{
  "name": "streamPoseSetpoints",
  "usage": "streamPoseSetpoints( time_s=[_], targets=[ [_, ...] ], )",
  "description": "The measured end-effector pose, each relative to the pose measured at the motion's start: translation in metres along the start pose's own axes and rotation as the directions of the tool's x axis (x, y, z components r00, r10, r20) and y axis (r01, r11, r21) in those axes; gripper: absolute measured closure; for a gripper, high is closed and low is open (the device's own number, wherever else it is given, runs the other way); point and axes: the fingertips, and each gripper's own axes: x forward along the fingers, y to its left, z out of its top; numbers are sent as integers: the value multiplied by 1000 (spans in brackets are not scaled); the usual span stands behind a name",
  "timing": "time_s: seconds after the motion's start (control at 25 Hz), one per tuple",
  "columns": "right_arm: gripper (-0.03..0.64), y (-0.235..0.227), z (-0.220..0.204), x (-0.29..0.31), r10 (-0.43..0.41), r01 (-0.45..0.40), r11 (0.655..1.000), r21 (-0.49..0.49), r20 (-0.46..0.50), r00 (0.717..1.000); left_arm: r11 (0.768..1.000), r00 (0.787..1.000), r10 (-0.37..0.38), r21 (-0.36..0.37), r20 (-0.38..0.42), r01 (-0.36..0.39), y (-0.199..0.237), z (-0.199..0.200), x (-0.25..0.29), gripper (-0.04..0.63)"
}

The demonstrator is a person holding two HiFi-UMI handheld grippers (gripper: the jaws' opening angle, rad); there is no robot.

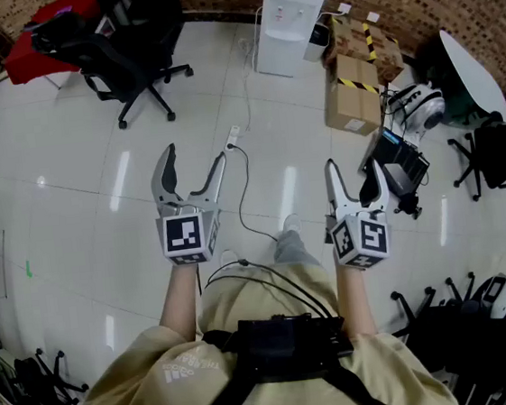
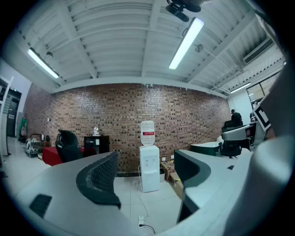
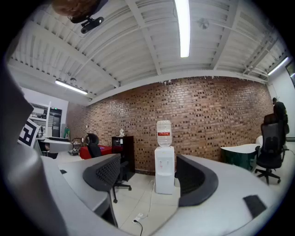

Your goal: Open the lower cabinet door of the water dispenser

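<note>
The white water dispenser [image 1: 289, 13] stands against the brick wall at the far side of the tiled floor, several steps away from me. In the left gripper view the water dispenser [image 2: 150, 170] carries a bottle with a red label, and its lower cabinet door [image 2: 150, 182] looks closed. It shows between the jaws in the right gripper view too, as the dispenser [image 3: 164, 173]. My left gripper [image 1: 196, 155] and right gripper [image 1: 353, 171] are held out level in front of me. Both are open, with nothing between their fingers.
A black office chair [image 1: 129, 49] stands to the left of the dispenser, with a red table [image 1: 41, 32] behind it. Cardboard boxes [image 1: 353, 78] sit to its right. A power strip [image 1: 233, 137] and its cable lie on the floor ahead. More chairs and a white table [image 1: 472, 70] are at the right.
</note>
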Motion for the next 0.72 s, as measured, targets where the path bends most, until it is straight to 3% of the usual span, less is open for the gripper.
streamPoseSetpoints(
  time_s=[0.2,0.44,0.72],
  targets=[
    [218,-58,21,47,67,-65,997,-41,30,997,1000,1000,3,-12,20,-3,-51,17,66,215],
    [235,-156,36,97,69,-68,998,-17,63,996,1000,999,13,-3,50,-13,-112,37,146,215],
    [235,-215,18,152,81,-81,996,24,10,997,998,999,48,44,-15,-47,-145,37,186,215]
  ],
)
